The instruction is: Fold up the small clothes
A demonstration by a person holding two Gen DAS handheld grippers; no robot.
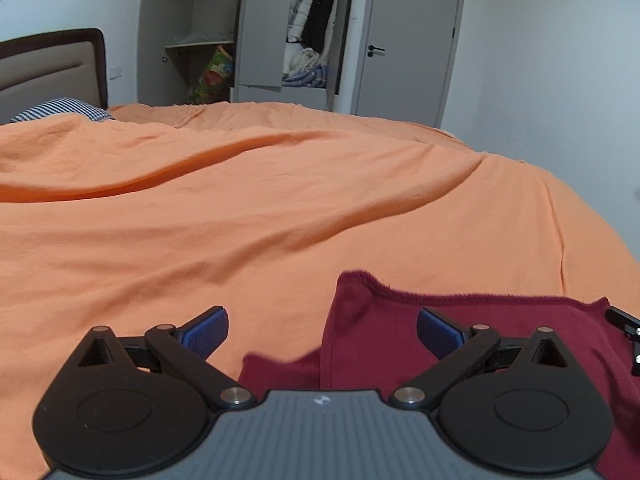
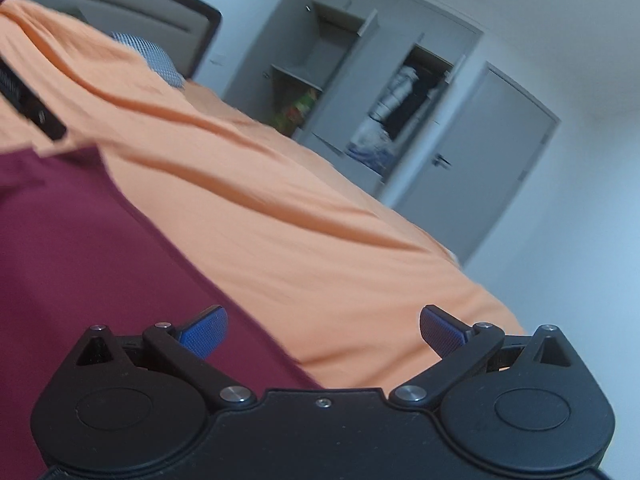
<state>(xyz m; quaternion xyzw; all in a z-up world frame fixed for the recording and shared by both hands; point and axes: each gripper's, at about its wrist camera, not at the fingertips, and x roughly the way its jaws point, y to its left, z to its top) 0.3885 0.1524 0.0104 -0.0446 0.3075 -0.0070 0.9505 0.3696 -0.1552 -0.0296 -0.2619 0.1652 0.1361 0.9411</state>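
Across the bed an orange cover (image 1: 280,200) spreads wide and rumpled, with an open wardrobe (image 1: 256,28) at the far wall. On its near edge lies a maroon garment (image 1: 460,344), partly folded. Left tongs (image 1: 322,332) hang spread above the garment's left corner, clasping nothing; right tongs (image 2: 324,332) gape likewise over its right edge

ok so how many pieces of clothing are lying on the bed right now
1: a maroon garment on the orange bedspread, at the near edge, under both open grippers, left gripper and right gripper. More may lie out of view.
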